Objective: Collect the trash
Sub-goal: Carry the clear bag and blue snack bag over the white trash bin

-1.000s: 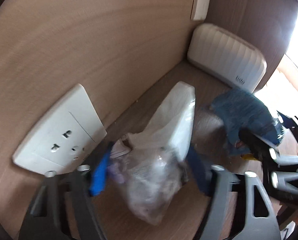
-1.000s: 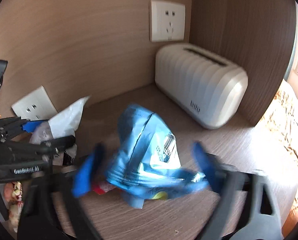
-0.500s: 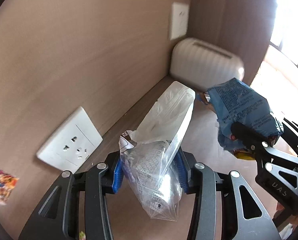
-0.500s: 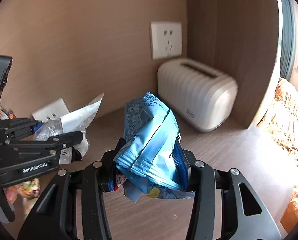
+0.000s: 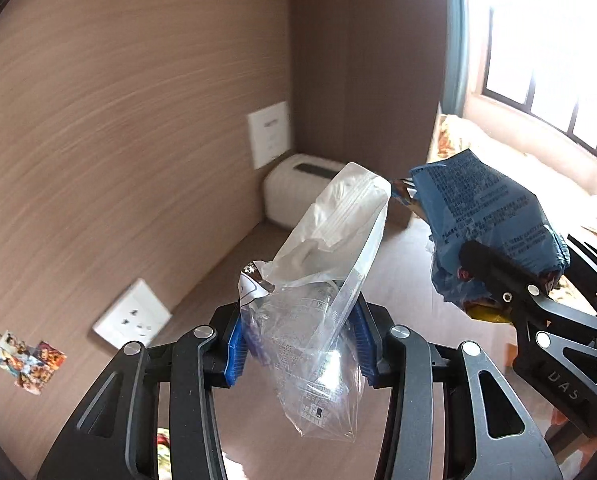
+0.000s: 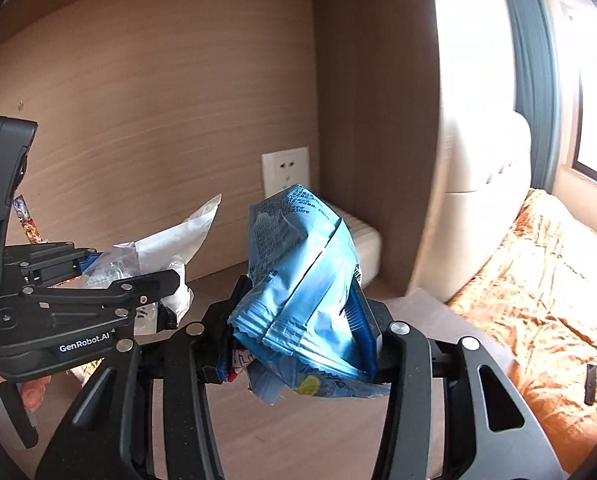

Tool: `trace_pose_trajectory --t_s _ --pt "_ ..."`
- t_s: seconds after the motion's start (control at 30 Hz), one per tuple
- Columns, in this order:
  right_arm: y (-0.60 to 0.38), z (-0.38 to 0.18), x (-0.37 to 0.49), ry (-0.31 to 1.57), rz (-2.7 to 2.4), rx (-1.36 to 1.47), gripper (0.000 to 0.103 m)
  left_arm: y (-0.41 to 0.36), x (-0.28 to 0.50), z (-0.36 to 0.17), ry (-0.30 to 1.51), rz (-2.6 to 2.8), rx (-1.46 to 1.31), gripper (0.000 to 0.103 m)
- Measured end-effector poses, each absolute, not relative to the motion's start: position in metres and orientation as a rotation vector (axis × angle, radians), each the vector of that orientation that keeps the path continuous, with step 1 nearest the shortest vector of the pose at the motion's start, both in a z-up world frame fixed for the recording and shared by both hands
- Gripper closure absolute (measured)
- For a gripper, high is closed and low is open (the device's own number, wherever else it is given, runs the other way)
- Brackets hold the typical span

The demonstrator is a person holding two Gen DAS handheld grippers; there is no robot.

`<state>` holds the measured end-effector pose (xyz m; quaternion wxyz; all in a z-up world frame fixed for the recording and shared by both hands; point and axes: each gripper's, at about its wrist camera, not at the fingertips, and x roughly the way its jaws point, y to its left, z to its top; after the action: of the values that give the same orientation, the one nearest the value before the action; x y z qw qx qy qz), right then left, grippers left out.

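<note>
My left gripper (image 5: 298,344) is shut on a clear plastic bag (image 5: 322,288) with white paper inside, held up above the wooden shelf (image 5: 402,264). The bag also shows in the right wrist view (image 6: 166,248). My right gripper (image 6: 294,344) is shut on a crumpled blue snack wrapper (image 6: 302,280), also lifted off the shelf. In the left wrist view the wrapper (image 5: 482,220) and the right gripper sit to the right of the bag, close beside it.
A white ribbed toaster-like box (image 5: 294,188) stands in the back corner below a wall socket (image 6: 285,172). Another socket (image 5: 132,322) and colourful stickers (image 5: 22,364) are on the left wall. A bed with an orange cover (image 6: 538,296) lies to the right.
Both grippers closed on their items and lifted them up and back from the shelf. The toaster and sockets now look farther away.
</note>
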<state>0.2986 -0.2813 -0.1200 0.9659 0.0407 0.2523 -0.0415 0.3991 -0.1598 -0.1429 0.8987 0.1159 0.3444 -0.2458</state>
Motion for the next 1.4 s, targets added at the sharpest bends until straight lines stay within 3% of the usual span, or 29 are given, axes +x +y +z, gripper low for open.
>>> trace_pose_trajectory --t_s 0.8,1.13,1.4 --pt "-0.44 -0.116 0.106 0.557 -0.343 0.122 0.054 -0.365 0.243 -0.164 0.753 -0.807 0.292 0.059" --pt "-0.488 -0.166 0.056 0.634 -0.407 0.19 0.054 -0.423 0.202 -0.221 0.832 -0.853 0.376 0.059" --pt "-0.507 -0.227 0.052 0.712 -0.416 0.235 0.054 -0.456 0.184 -0.296 0.881 -0.865 0.451 0.059"
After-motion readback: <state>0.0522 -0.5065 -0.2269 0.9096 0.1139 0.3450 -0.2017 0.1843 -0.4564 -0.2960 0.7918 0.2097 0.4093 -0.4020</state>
